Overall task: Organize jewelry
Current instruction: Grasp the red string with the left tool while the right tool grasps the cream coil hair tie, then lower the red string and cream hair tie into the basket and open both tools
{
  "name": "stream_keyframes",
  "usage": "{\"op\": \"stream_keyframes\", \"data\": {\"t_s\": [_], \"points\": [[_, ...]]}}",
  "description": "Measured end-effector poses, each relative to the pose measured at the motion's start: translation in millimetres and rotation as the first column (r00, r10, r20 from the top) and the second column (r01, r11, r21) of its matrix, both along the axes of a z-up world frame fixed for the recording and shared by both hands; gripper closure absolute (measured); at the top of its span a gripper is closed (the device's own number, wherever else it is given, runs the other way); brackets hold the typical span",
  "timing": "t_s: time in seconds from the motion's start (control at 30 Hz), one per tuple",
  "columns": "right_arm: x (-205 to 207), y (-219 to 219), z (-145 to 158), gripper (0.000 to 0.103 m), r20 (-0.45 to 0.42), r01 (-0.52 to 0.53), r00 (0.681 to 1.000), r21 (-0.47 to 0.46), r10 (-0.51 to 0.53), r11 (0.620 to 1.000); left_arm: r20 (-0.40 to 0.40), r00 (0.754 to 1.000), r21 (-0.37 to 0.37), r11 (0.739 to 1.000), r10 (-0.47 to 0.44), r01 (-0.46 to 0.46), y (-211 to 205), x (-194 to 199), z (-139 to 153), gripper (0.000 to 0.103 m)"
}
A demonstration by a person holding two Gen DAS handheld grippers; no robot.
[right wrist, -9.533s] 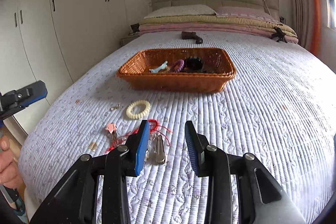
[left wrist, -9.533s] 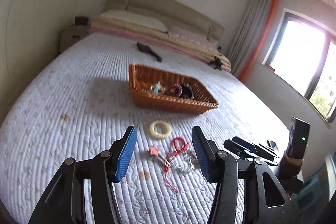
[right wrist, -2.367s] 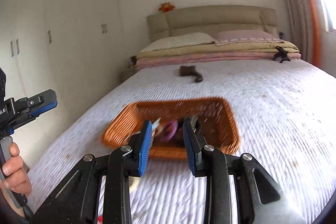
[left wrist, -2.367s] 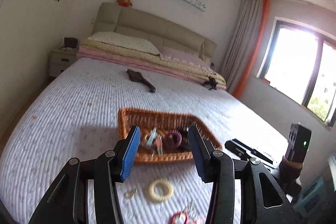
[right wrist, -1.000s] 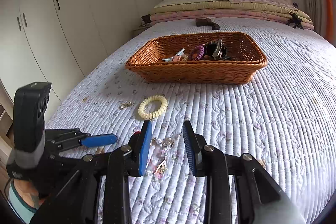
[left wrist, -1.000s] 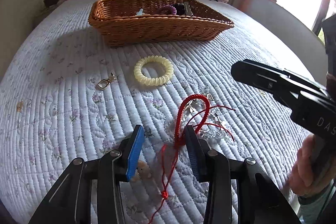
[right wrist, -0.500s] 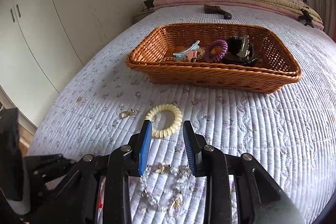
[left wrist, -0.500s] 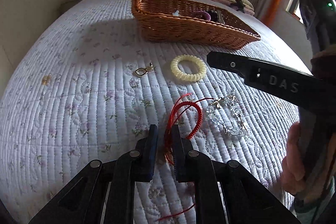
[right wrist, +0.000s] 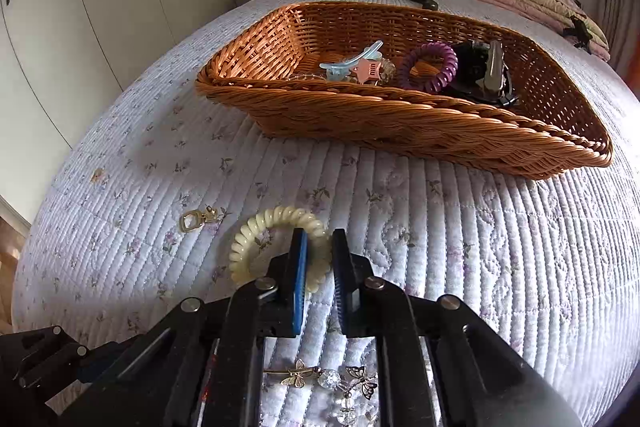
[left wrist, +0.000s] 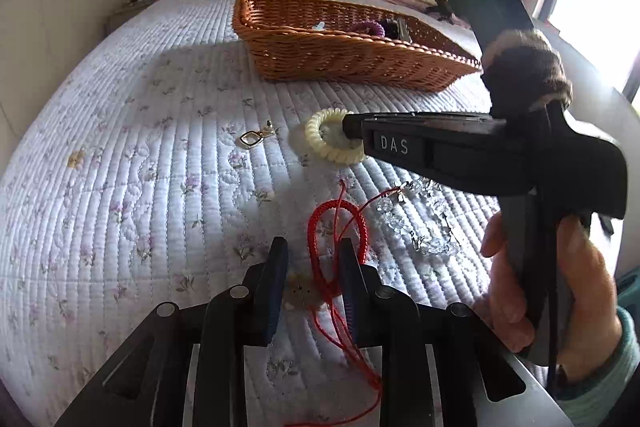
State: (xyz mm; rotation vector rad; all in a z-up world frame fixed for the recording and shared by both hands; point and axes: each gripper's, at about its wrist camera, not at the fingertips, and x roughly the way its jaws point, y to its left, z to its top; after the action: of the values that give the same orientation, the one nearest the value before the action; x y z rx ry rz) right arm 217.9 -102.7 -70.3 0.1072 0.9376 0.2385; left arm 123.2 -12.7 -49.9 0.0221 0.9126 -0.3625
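Four loose pieces lie on the quilted bed [left wrist: 120, 187] in front of the wicker basket [right wrist: 400, 123]: one red cord bracelet [left wrist: 338, 227], one cream spiral hair tie [right wrist: 276, 247], one crystal bracelet [left wrist: 420, 227] and one small gold clasp [left wrist: 250, 139]. The red cord's long axis runs from the left gripper [left wrist: 312, 279] away toward the basket, its loop at the far end. The left fingers [left wrist: 274, 283] stand slightly apart around the cord's near end, clamping nothing. The right gripper [right wrist: 319, 267] straddles the hair tie's near-right rim, fingers narrowly apart, whether pinching cannot be told. The basket holds one purple spiral tie [right wrist: 430, 67] and several clips [right wrist: 360, 65].
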Motion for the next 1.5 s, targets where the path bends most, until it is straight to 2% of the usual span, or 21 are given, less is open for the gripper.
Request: {"op": "stream_keyframes", "data": {"t_s": [0.03, 0.1, 0.17, 0.37, 0.53, 0.6, 0.8, 0.97, 1.1, 1.23, 1.33, 1.47, 1.5], "points": [[-1, -2, 0, 0.090, 0.002, 0.001, 1.000, 0.010, -0.001, 1.000, 0.009, 1.000, 0.018, 1.000, -0.001, 0.001, -3, -1, 0, 0.079], [-2, -6, 0, 0.091, 0.002, 0.004, 1.000, 0.029, -0.004, 1.000, 0.019, 1.000, 0.036, 0.999, -0.006, 0.006, -6, -3, -1, 0.092], [-4, -9, 0, 0.091, 0.001, 0.002, 1.000, 0.045, -0.002, 0.999, 0.023, 1.000, 0.031, 1.000, -0.003, 0.002, -4, -4, 0, 0.099], [-22, -20, 9, 0.091, 0.036, -0.005, 0.999, 0.079, 0.002, 0.997, 0.070, 0.998, 0.036, 0.999, -0.007, 0.005, -3, -13, 4, 0.099], [-47, -30, 24, 0.091, 0.091, 0.003, 0.996, 0.112, -0.013, 0.994, 0.096, 0.995, -0.080, 0.996, -0.016, 0.023, 14, -19, 17, 0.099], [-59, -35, 31, 0.091, 0.112, 0.014, 0.993, 0.112, -0.026, 0.994, 0.108, 0.994, -0.104, 0.995, -0.003, 0.015, 18, -21, 24, 0.099], [-83, -53, 61, 0.091, 0.178, 0.038, 0.982, 0.155, -0.066, 0.987, 0.201, 0.979, -0.155, 0.988, 0.024, 0.008, 26, -32, 57, 0.099], [-88, -77, 109, 0.091, 0.277, 0.066, 0.955, 0.151, -0.106, 0.986, 0.298, 0.953, -0.187, 0.982, 0.046, 0.011, 26, -26, 100, 0.099], [-62, -94, 144, 0.091, 0.338, 0.105, 0.931, 0.102, -0.134, 0.989, 0.362, 0.930, -0.213, 0.977, 0.063, 0.017, 18, 6, 140, 0.099], [-15, -112, 154, 0.091, 0.345, 0.160, 0.923, 0.064, -0.172, 0.985, 0.361, 0.929, -0.255, 0.967, 0.075, 0.022, 2, 68, 158, 0.099], [22, -128, 146, 0.091, 0.293, 0.212, 0.931, 0.050, -0.218, 0.976, 0.305, 0.949, -0.283, 0.959, 0.075, 0.015, -12, 122, 149, 0.099], [78, -148, 114, 0.091, 0.149, 0.264, 0.949, 0.113, -0.279, 0.958, 0.269, 0.959, -0.270, 0.963, 0.083, -0.008, -31, 172, 123, 0.099], [88, -149, 107, 0.091, 0.123, 0.273, 0.950, 0.118, -0.286, 0.955, 0.240, 0.967, -0.271, 0.962, 0.084, -0.016, -35, 185, 114, 0.099]]}}
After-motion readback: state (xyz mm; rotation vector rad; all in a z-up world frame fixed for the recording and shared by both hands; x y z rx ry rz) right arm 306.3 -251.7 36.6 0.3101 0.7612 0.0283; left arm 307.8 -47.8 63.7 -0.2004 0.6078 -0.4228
